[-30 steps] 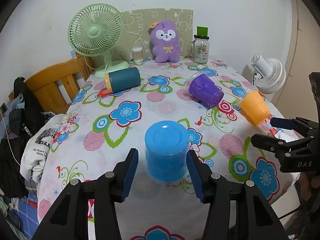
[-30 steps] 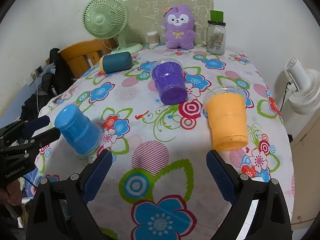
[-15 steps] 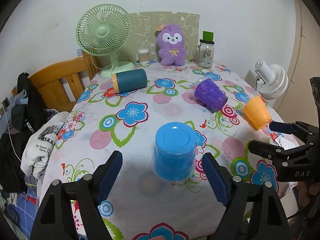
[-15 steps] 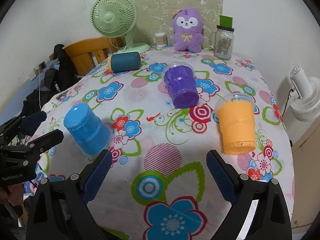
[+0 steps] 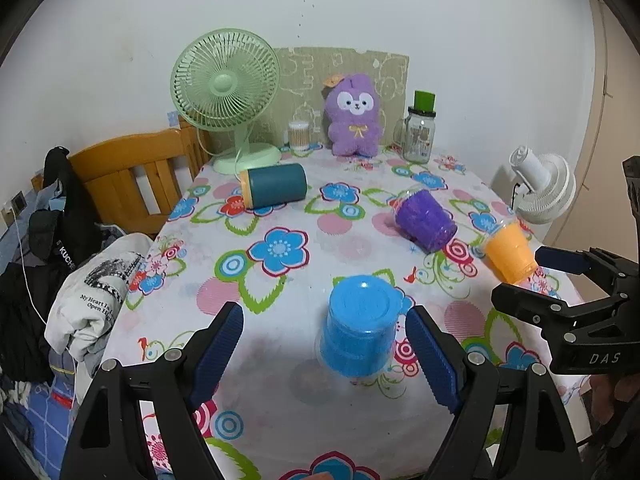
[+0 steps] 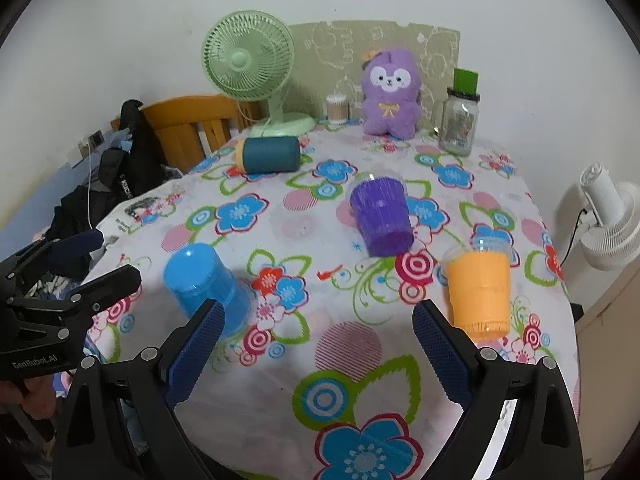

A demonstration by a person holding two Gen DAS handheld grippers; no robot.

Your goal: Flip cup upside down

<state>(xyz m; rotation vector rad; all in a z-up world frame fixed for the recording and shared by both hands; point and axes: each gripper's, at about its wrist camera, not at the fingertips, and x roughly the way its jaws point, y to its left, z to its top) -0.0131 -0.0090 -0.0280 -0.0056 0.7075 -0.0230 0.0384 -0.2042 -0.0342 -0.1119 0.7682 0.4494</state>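
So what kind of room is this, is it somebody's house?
Most likely a room in someone's home. A table with a flowery tablecloth holds a purple plush toy and a green desk fan, and clothes are piled by a wooden chair.

- Open tablecloth (image 5: 280, 392) ahead of the spread left gripper (image 5: 325, 344); only the upturned blue cup (image 5: 362, 328) standing between its fingers, touching neither.
- Bare cloth between the parted fingers of the right gripper (image 6: 316, 340); orange cup (image 6: 478, 290) just beside the right finger.
- Purple cup (image 6: 382, 216) farther in, mid-table.
- Lying teal cup (image 5: 274, 191), green fan (image 5: 226, 92), plush toy (image 5: 354, 116), glass jar (image 5: 420, 134) crowding the back edge.
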